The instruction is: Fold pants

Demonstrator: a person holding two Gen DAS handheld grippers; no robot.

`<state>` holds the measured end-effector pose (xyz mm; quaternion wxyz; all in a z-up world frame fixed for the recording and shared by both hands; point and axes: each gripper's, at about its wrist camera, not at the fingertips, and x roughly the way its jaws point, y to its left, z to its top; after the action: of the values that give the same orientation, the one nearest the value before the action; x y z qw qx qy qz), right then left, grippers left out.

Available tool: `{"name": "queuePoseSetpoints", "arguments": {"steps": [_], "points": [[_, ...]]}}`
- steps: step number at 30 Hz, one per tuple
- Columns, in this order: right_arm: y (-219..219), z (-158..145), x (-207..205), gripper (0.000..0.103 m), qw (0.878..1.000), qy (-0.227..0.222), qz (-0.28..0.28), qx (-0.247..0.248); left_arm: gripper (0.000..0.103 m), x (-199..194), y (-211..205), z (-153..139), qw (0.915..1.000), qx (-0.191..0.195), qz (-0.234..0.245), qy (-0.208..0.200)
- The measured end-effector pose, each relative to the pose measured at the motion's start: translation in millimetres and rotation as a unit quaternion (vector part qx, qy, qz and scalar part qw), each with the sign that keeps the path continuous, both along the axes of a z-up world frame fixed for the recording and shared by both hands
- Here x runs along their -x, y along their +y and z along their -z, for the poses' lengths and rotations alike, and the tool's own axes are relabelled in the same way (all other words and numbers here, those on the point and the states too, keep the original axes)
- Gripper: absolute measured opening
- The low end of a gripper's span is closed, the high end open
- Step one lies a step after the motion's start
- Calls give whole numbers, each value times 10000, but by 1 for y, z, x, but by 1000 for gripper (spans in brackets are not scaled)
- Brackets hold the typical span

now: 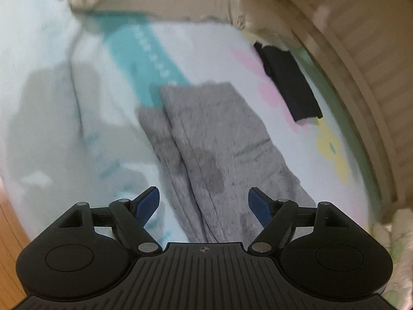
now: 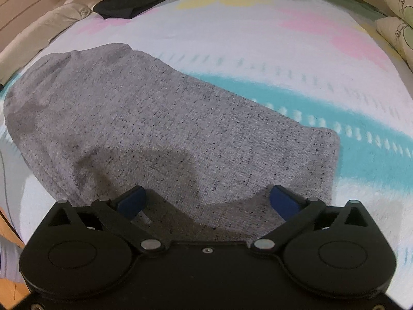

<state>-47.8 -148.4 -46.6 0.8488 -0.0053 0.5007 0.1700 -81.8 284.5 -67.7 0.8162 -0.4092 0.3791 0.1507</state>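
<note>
- Already lay folded into a thick pad, the grey pants [image 2: 165,129], flat on the patterned bedspread [image 2: 258,51] in the near half of the bed
- Stood wide apart over them with nothing between the blue pads, the right gripper [image 2: 207,201]; looked close to the cloth near its front edge, touch not clear
- Hung likewise apart and empty, the left gripper [image 1: 204,204], above the narrow end of the same pants [image 1: 211,139]
- Judged soft, light and floppy knit, apt to sag and slide open when lifted; best pinched at a folded edge or corner through all the layers
- Showed only in the left view, though blurred: the stacked layer edges along one side, and the slatted bed frame [image 1: 361,51]
- Showed only in the right view: the speckled top face up close, and pillows [image 2: 397,13] at the far right
- Lay well apart from the grey pad in both views, a dark folded garment [image 2: 134,0]
</note>
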Motion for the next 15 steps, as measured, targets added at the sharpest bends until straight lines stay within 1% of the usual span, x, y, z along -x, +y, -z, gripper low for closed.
{"name": "queuePoseSetpoints", "arguments": {"steps": [2, 5, 7, 10, 15], "points": [[0, 0, 1, 103, 10000, -16, -7, -2, 75, -6, -2, 6, 10000, 55, 31, 5], [0, 1, 2, 103, 10000, -43, -11, -14, 75, -18, -1, 11, 9999, 57, 66, -93], [0, 2, 2, 103, 10000, -60, -11, -20, 75, -28, 0, 15, 9999, 15, 101, -107], [0, 2, 2, 103, 10000, -75, -15, -28, 76, -35, 3, 24, 9998, -26, 24, -218], [-1, 2, 2, 103, 9999, -83, -41, -65, 82, -39, 5, 32, 9976, -124, -133, -669]]}}
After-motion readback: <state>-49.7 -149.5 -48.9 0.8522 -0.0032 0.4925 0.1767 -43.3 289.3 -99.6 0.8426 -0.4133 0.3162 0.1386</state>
